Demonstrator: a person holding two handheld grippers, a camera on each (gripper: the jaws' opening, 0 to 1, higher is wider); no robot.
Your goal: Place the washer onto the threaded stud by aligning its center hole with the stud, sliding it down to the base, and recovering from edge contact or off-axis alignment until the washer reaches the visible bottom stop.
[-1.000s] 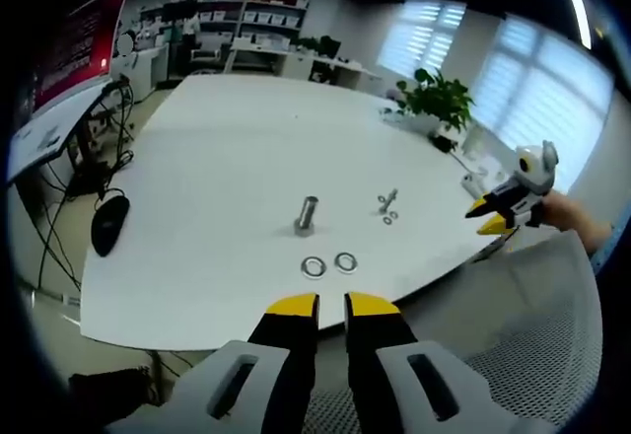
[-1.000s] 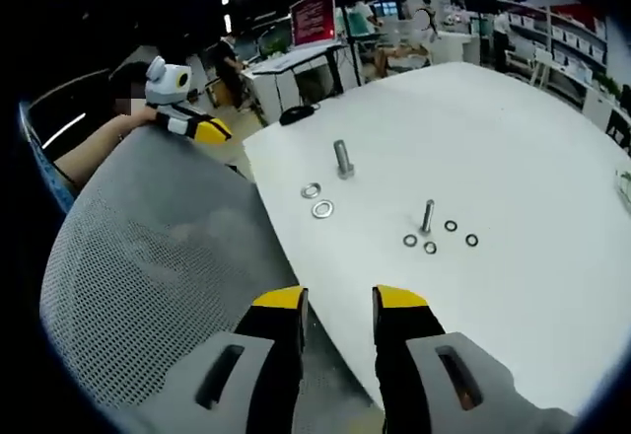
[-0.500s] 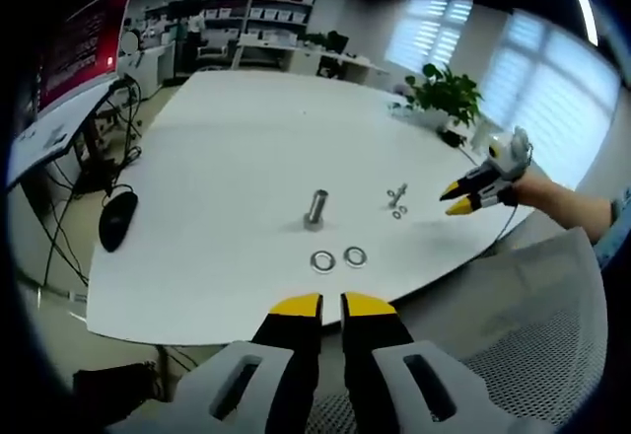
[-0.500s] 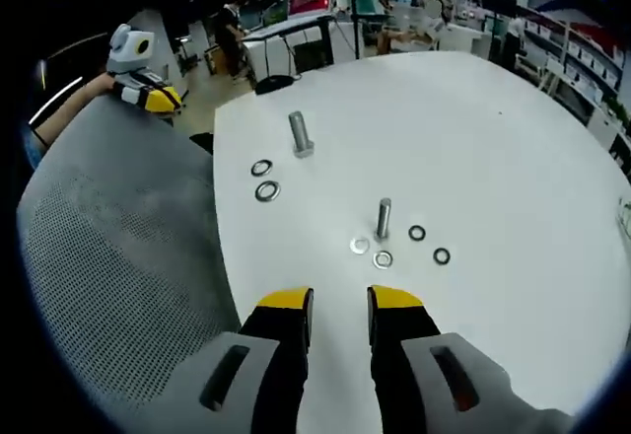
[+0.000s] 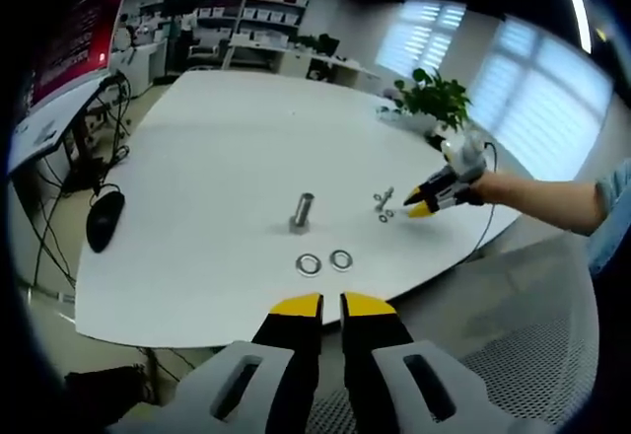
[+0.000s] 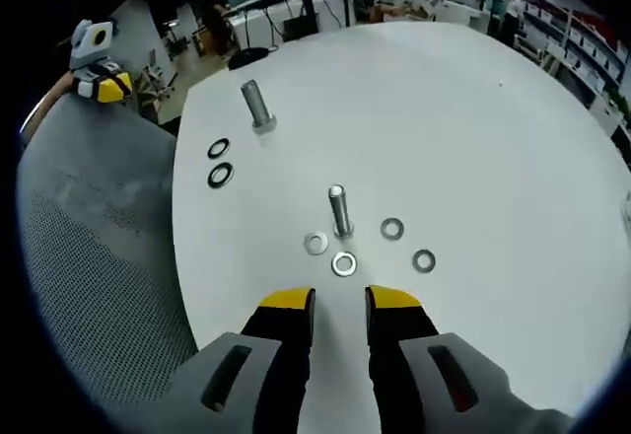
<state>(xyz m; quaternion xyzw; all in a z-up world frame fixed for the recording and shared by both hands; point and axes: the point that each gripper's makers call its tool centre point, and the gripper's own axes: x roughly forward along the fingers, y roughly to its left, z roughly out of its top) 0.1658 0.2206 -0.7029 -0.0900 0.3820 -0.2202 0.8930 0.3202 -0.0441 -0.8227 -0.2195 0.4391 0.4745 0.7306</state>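
Observation:
A small threaded stud stands upright on the white table. Several small washers lie flat around its base, one just ahead of my right gripper. That gripper's jaws stand narrowly apart with nothing between them. In the left gripper view the same stud stands beside the right gripper, held by a hand. A larger stud with two large washers sits ahead of my left gripper. Its jaws have a thin gap and hold nothing.
A grey mesh chair back sits at the table's near edge between the grippers. A black mouse lies on a side desk to the left, and a potted plant stands at the table's far right. The left gripper hovers beyond the chair.
My right gripper has come forward over the table edge to just short of the small stud, and its jaws have narrowed. The left gripper has barely moved, its gap slightly smaller.

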